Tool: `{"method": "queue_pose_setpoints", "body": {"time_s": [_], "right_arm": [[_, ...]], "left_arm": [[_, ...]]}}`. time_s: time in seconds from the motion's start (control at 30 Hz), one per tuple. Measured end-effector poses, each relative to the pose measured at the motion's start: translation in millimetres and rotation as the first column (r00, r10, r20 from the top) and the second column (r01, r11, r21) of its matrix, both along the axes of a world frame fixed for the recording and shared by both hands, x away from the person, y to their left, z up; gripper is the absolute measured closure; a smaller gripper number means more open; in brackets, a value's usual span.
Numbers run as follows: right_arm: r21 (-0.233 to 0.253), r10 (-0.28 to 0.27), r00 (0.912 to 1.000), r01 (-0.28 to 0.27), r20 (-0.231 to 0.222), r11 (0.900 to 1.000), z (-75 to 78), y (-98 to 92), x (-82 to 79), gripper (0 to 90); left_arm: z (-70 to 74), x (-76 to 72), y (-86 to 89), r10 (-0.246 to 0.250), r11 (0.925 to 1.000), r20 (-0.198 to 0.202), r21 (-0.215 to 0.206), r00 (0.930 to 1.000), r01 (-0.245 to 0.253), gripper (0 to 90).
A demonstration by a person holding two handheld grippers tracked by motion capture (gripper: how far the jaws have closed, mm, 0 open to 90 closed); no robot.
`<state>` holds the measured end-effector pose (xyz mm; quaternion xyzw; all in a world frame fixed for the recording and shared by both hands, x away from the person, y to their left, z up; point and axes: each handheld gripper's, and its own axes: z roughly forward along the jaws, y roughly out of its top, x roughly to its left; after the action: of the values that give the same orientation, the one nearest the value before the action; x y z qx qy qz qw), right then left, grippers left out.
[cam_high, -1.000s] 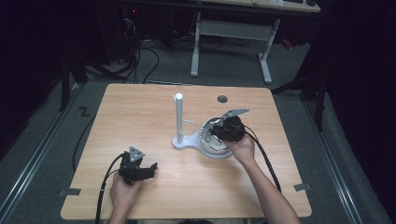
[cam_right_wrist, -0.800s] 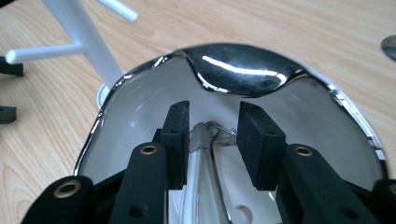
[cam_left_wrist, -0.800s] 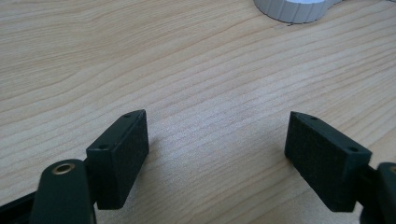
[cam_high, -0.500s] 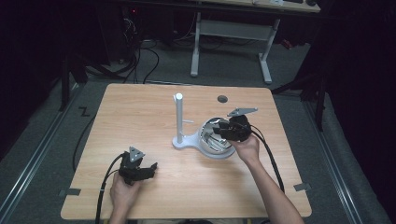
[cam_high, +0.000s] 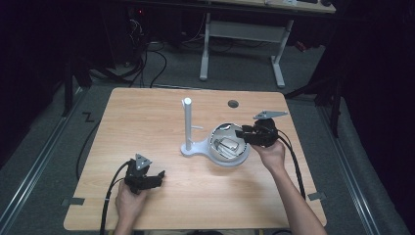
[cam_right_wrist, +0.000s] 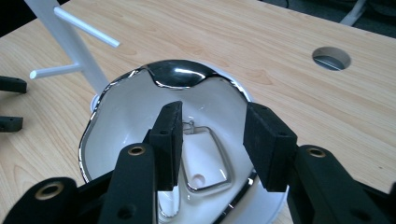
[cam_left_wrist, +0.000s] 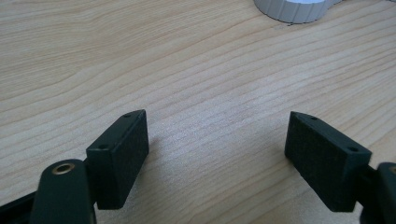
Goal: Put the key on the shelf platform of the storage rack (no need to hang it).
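Note:
A white stand with an upright post (cam_high: 187,125) and side pegs joins a round white bowl (cam_high: 240,157) with a chrome rim (cam_right_wrist: 100,102). Inside the bowl lies a chrome wire loop (cam_right_wrist: 219,158), seen from above as a shiny piece (cam_high: 226,145). My right gripper (cam_high: 241,133) hovers at the bowl's right rim, pointing in over it. Its jaws (cam_right_wrist: 212,116) stand apart with nothing between them. My left gripper (cam_high: 157,178) rests low near the table's front left, open wide over bare wood (cam_left_wrist: 217,126). The left gripper's fingertips (cam_right_wrist: 9,102) also peek in at the right gripper view's left edge.
The wooden table (cam_high: 147,117) has a round cable hole (cam_high: 233,104) behind the bowl. The edge of the stand's white base (cam_left_wrist: 289,7) lies ahead of the left gripper. Cables and a desk frame (cam_high: 242,34) stand on the floor beyond the table.
My right gripper has drawn back to the right, from over the bowl to its right rim, uncovering the bowl's inside. The left gripper has stayed put.

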<state>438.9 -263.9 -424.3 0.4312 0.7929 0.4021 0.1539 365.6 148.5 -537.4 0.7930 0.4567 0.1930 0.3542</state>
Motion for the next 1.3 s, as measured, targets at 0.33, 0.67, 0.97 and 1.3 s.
{"method": "queue_pose_setpoints", "body": {"time_s": [0.33,0.67,0.97,1.3], "right_arm": [[0.017,-0.022,0.9997,0.022,0.007,1.000,5.8,-17.8,-6.5,56.6],[0.021,-0.096,0.9942,0.095,0.049,0.995,6.7,-37.7,-17.9,57.8],[0.016,-0.105,0.9925,0.105,0.061,0.994,14.4,-46.4,-26.1,57.8],[0.007,-0.118,0.9901,0.118,0.077,0.993,19.3,-54.3,-34.4,57.7]], "left_arm": [[0.0,0.0,0.0,0.000,1.0000,0.000,0.000,1.0000,0.000,22.1],[0.0,0.0,-0.1,0.001,1.0000,0.000,-0.001,1.0000,-0.001,22.1],[0.0,0.0,-0.1,0.001,1.0000,0.000,-0.001,1.0000,-0.001,22.1],[-0.1,0.0,-0.2,0.002,1.0000,0.001,0.000,1.0000,-0.002,22.1]]}}
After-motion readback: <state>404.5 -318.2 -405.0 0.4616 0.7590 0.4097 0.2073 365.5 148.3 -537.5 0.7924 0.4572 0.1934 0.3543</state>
